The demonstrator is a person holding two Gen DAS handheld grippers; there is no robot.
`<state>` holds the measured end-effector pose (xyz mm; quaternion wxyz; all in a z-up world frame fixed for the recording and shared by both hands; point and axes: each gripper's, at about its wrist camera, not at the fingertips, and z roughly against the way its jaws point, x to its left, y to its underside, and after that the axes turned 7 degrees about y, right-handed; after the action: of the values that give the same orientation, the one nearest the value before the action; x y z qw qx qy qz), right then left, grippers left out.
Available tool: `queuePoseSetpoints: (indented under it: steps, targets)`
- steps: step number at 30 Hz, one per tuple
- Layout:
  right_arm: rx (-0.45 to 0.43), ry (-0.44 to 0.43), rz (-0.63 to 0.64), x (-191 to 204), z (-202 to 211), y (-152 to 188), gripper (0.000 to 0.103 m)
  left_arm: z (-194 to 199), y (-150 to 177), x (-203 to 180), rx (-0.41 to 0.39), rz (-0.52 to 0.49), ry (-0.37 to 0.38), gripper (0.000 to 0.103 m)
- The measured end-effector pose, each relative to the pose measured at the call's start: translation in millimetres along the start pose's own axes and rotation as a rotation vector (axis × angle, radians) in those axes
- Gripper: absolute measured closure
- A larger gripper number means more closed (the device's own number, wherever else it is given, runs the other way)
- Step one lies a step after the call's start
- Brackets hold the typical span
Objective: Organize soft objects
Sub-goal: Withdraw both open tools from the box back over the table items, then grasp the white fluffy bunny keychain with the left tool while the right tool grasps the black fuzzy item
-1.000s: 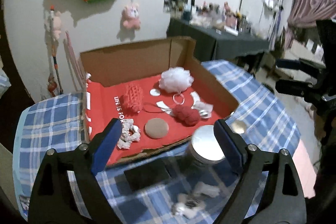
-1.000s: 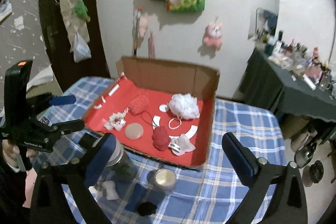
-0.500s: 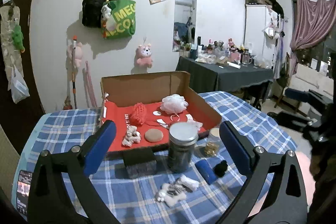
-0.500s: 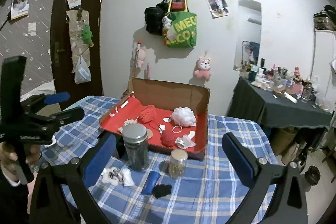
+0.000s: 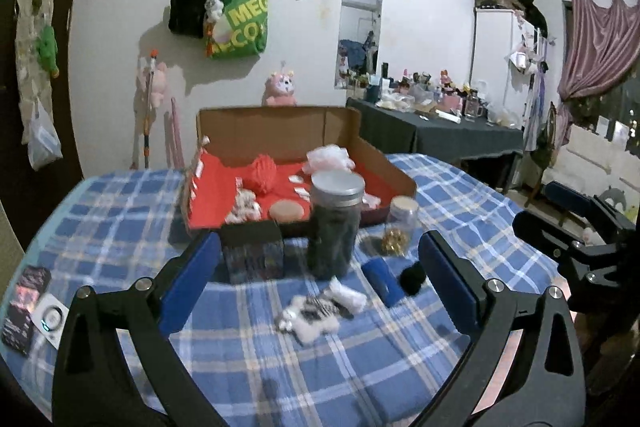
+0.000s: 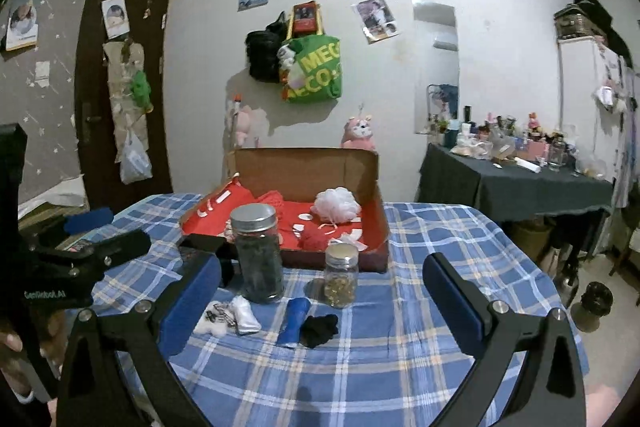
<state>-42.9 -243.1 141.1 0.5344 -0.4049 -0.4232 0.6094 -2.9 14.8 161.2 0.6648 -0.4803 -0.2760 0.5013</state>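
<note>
Both claws, left (image 5: 320, 267) and right (image 6: 320, 277), hang released above the checked-cloth desk (image 6: 420, 367); a fluffy white puff (image 6: 335, 203) sits in the red-lined cardboard box (image 6: 376, 187).

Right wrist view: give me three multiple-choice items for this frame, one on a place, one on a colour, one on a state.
1. Where does the white mesh puff lie?
A. in the cardboard box
B. on the plaid cloth
C. on the tall jar

2. What colour is the rolled item beside the black soft lump?
A. red
B. blue
C. green

3. How does the right claw stand?
A. shut on the small jar
B. shut on nothing
C. open, holding nothing

Answers: 1 A, it rests on the box's red lining. 2 B, its fabric is blue. 3 C, its fingers stand wide apart with nothing between them.
</note>
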Motion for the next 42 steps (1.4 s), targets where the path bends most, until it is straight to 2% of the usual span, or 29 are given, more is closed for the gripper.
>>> queuePoseSetpoints:
  steps: [11,22,31,42]
  targets:
    - [0.033,0.059,-0.035,-2,-15,42,0.0,-25,39,1,0.06,0.042,-0.012,0.002]
    - [0.174,0.07,-0.073,-11,-53,80,0.0,-64,73,14,0.175,0.095,-0.033,0.002]
    - [0.236,0.048,-0.076,-12,-74,84,0.0,-81,79,23,0.246,0.103,-0.028,0.002]
    - [0.322,0.018,-0.059,-9,-113,69,0.0,-118,73,30,0.398,0.068,-0.032,0.002]
